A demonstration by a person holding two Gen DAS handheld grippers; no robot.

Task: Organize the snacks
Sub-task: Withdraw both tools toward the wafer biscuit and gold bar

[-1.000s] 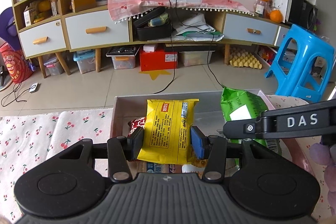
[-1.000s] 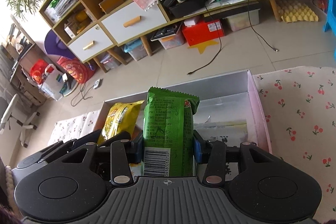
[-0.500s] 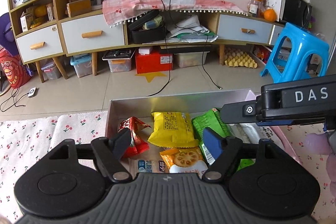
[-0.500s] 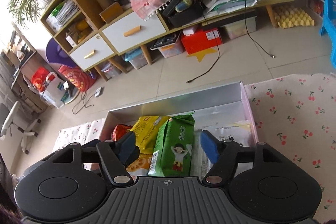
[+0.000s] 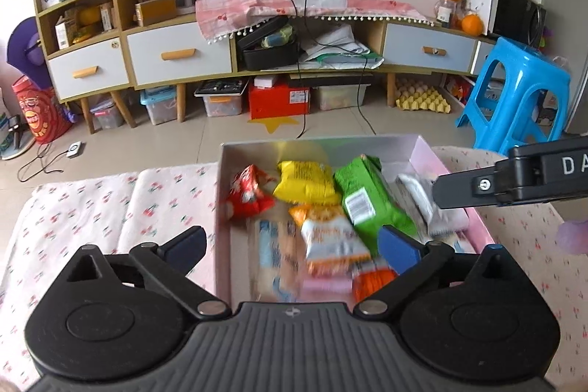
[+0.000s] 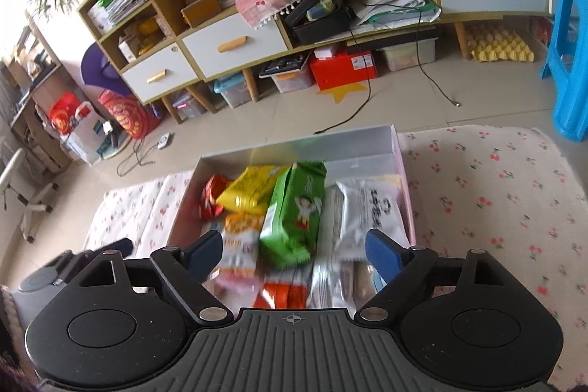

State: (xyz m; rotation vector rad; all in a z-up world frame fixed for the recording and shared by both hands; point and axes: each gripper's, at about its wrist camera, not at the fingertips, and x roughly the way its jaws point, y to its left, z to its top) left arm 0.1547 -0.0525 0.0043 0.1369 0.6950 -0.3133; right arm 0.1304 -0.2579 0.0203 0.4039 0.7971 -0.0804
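Note:
An open silver box [image 5: 319, 144] with a pink outer wall [image 6: 402, 168] sits on the cherry-print cloth. It holds several snack packs: a yellow pack [image 5: 307, 180] [image 6: 250, 191], a green pack [image 5: 371, 197] [image 6: 297, 208], a red pack [image 5: 248, 195], an orange-white pack [image 5: 330, 243] and silver-white packs [image 6: 367, 212]. My left gripper [image 5: 294, 248] is open and empty above the box's near end. My right gripper [image 6: 294, 254] is open and empty above the box too; its body shows at the right of the left wrist view [image 5: 514, 177].
The cherry-print cloth [image 5: 110, 208] [image 6: 496, 201] spreads on both sides of the box. Beyond lie a tiled floor, a low wooden cabinet [image 5: 176, 54] with drawers, a blue plastic stool [image 5: 514, 98] at right and cables on the floor.
Both grippers opened and let go: the yellow pack and the green pack now lie in the box. Both grippers have drawn back and up from the box.

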